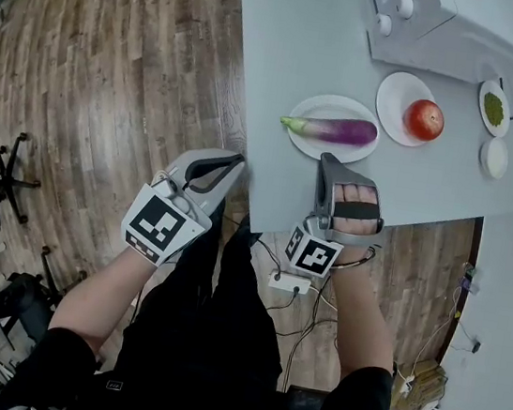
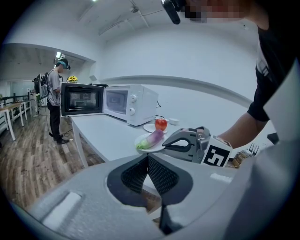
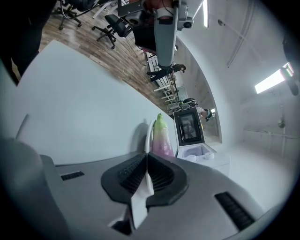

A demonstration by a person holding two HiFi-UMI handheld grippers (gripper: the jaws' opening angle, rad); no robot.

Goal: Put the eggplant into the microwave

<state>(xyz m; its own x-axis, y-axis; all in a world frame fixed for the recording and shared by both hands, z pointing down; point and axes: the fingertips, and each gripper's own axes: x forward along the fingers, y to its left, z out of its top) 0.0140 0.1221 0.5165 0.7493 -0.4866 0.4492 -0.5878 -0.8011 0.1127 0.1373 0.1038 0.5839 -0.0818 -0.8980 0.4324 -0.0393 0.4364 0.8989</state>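
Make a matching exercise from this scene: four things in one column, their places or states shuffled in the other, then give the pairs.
Things
1. eggplant
2. red fruit
3. microwave
4. left gripper

Places or states
A. door swung open
B. jaws together, holding nothing
C. on the smaller plate
D. on the larger plate

Pairs: 1-D, 2-C, 3-A, 4-B
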